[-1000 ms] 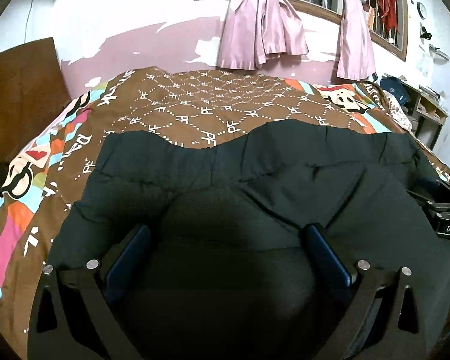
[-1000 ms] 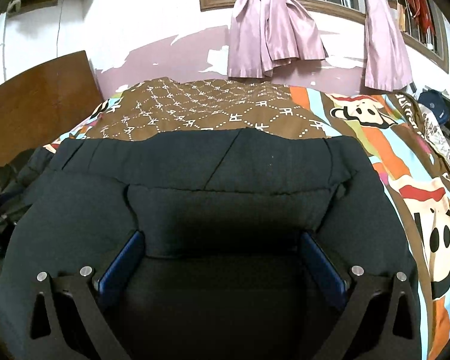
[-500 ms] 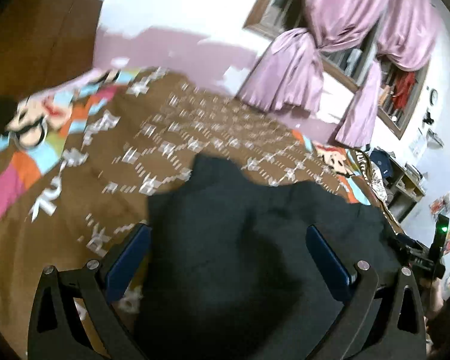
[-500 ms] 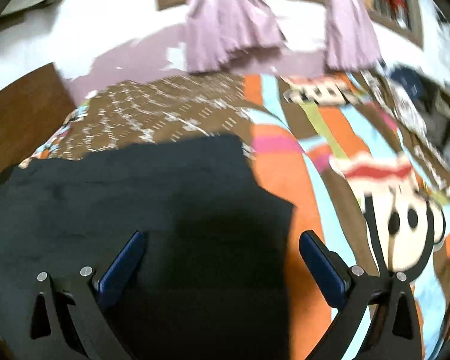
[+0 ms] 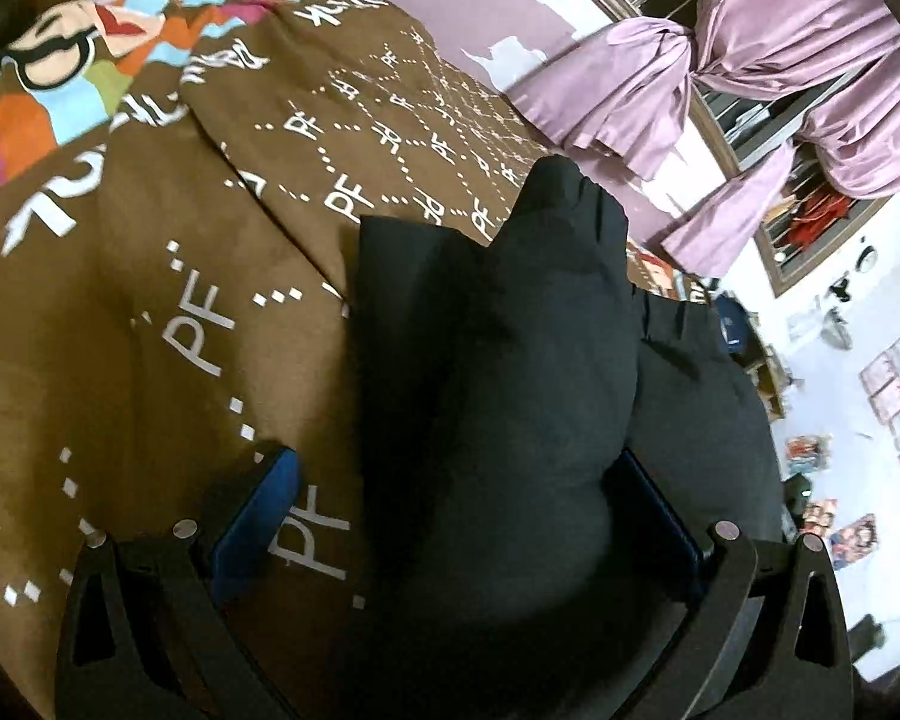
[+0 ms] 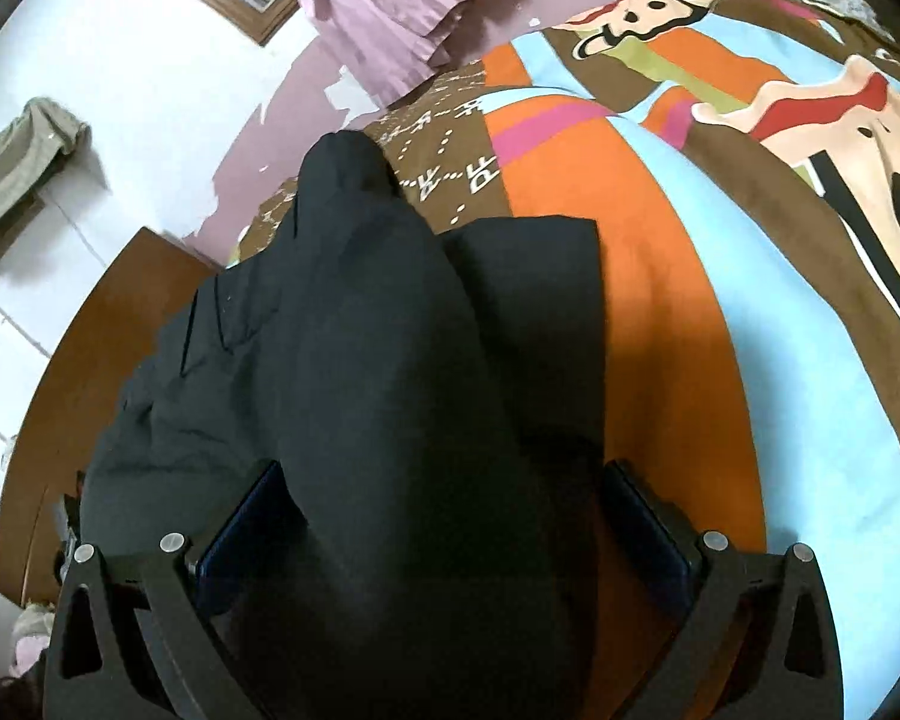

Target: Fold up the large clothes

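- Garment count: you have one large black padded garment (image 5: 498, 396), matte and puffy, lying on the bed with a thick fold of it rising between each pair of fingers.
- Your left gripper (image 5: 456, 516) has two blue-padded fingers (image 5: 258, 504) spread wide; the black fabric fills the gap on the right side, but the left pad stands clear of it over the cover.
- Your right gripper (image 6: 444, 516) is spread just as wide, with cloth bulging between the fingers; whether either pad presses the cloth you cannot tell.
- One brown fleece bed cover (image 5: 150, 300) carries repeated white "PF" letters in dotted diamonds, plus bright cartoon monkey faces (image 6: 858, 138) on orange, blue and pink stripes.
- Two pink satin curtains (image 5: 690, 78) hang knotted at the wooden-framed window.
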`<state>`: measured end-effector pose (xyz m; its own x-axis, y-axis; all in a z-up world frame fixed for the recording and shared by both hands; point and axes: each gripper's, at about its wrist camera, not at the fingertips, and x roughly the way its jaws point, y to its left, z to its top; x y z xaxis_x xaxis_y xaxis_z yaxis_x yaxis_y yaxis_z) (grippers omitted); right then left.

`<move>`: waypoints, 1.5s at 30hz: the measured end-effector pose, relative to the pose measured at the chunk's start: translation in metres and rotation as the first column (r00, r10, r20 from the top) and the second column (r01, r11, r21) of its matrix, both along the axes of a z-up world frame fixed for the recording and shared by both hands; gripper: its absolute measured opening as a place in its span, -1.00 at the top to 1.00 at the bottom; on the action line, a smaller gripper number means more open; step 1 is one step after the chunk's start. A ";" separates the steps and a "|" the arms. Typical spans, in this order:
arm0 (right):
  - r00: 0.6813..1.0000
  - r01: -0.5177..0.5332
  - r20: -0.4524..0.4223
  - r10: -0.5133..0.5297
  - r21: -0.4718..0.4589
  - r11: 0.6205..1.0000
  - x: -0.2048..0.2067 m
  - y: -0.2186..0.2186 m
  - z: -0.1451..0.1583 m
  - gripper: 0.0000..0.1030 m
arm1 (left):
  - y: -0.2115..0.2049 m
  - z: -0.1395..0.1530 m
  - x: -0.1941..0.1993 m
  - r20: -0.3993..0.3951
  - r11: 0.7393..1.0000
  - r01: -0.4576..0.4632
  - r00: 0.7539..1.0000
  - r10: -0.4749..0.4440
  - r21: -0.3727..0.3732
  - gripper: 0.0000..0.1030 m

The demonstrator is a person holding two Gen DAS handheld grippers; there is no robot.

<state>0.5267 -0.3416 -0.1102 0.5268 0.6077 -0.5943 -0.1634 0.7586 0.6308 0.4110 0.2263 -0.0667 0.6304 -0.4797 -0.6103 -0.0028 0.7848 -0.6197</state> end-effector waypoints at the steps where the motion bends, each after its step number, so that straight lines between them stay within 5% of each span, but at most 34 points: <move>1: 1.000 -0.015 -0.001 0.015 0.007 1.000 0.000 0.001 0.000 -1.00 | 0.002 0.000 -0.001 0.014 1.000 0.012 1.000 -0.012 -0.018 -0.98; 7: 0.976 -0.216 0.001 0.217 0.108 0.970 -0.004 0.013 0.004 -1.00 | 0.000 0.006 -0.001 0.045 0.992 0.112 0.993 -0.110 -0.053 -0.98; 12: 0.977 -0.210 -0.025 0.213 0.106 0.972 -0.005 0.015 0.000 -1.00 | -0.005 0.007 0.000 0.054 0.981 0.186 0.982 -0.183 -0.057 -0.98; 19: 0.985 -0.170 0.015 0.172 -0.069 0.983 -0.019 0.034 0.017 -1.00 | -0.019 0.008 0.003 -0.032 0.971 0.240 0.970 -0.240 0.011 -0.98; 26: 0.976 -0.136 0.130 0.174 -0.260 0.956 -0.041 0.060 0.030 -0.99 | -0.008 0.002 0.000 -0.022 0.971 0.238 0.971 -0.239 -0.022 -0.98; 33: 0.992 -0.125 -0.019 0.125 -0.016 0.992 -0.023 0.035 -0.001 -1.00 | -0.016 0.001 -0.001 -0.027 0.970 0.242 0.970 -0.242 0.016 -0.98; 42: 0.994 -0.110 0.006 0.111 -0.081 0.991 -0.032 0.043 0.010 -0.79 | -0.016 0.003 -0.003 -0.033 0.964 0.266 0.964 -0.266 0.006 -0.95; 45: 0.995 -0.101 0.016 0.102 -0.085 0.991 -0.035 0.045 0.012 -0.66 | -0.020 0.008 -0.003 -0.040 0.961 0.275 0.961 -0.274 0.015 -0.76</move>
